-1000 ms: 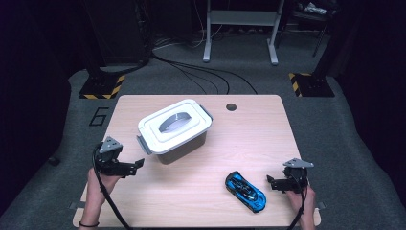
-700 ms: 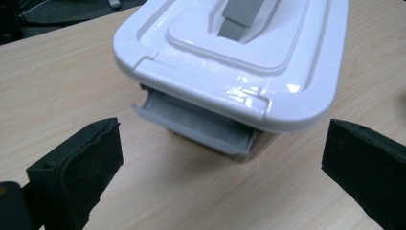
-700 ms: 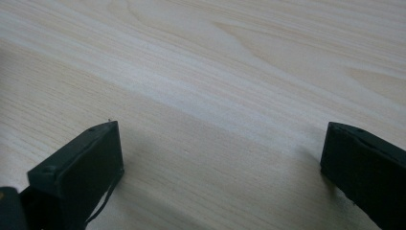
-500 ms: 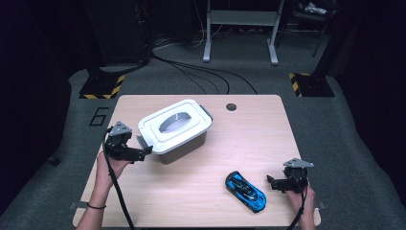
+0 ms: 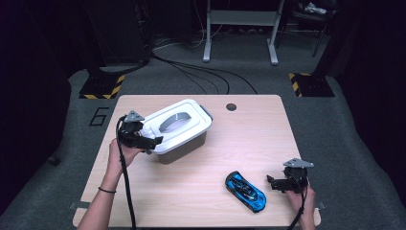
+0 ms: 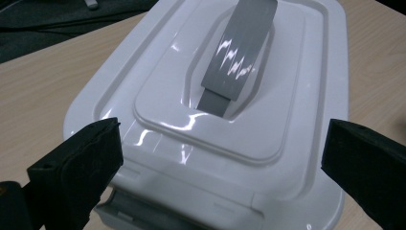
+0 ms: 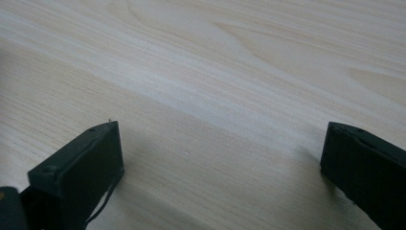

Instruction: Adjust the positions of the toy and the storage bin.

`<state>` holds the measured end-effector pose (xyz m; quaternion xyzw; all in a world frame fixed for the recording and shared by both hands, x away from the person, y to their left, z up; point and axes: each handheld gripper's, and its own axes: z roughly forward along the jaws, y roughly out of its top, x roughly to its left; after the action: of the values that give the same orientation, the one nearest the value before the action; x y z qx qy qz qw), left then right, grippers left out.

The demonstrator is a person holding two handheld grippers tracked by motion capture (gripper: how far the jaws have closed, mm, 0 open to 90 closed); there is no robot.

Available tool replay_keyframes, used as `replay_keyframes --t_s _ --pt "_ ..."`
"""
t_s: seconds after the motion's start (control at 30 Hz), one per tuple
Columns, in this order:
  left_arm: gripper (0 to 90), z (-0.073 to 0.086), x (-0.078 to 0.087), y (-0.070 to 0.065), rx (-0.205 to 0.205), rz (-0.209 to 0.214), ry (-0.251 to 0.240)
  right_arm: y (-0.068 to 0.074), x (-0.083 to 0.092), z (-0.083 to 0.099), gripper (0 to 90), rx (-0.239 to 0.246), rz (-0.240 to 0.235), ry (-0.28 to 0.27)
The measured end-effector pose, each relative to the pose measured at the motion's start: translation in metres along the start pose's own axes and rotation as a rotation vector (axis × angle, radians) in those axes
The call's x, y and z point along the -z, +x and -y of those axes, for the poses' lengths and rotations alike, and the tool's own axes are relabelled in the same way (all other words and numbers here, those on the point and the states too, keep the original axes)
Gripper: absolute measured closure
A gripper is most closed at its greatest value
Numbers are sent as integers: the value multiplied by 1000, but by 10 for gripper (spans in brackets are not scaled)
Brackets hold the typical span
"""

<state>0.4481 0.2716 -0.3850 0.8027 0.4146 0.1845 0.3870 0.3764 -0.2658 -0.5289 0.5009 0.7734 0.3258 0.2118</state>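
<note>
Fingers (image 6: 72, 177) spread, white lidded box (image 6: 230, 120) closed

The white box (image 6: 225, 139) has its near end cut off by the picture's edge.

White lidded box (image 5: 179, 132), grey handle (image 6: 239, 52) flat, closed, upright on table's left-rear

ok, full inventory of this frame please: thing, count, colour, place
table: 1, light wood, centre
box: 1, grey with white lid and grey handle, table's left half
toy car: 1, blue and black, near right of table
cables: several, black, floor beyond table
left gripper: 1, black, open, at the box's near-left end
right gripper: 1, black, open, near right edge beside the toy car
</note>
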Motion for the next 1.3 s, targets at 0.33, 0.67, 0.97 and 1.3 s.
replay_keyframes --t_s 0.33,0.67,0.97,1.3 --pt "207 -21 -23 -5 -40 3 18 0 0 0 1 1 -2 1" --pt "452 -25 -36 -5 -37 -8 21 0 0 0 3 0 -3 0" --pt "607 -21 -39 -10 -83 -17 16 0 0 0 3 1 -2 -1" --pt "639 -20 -39 -14 -151 33 4 0 0 0 3 0 -1 -1"
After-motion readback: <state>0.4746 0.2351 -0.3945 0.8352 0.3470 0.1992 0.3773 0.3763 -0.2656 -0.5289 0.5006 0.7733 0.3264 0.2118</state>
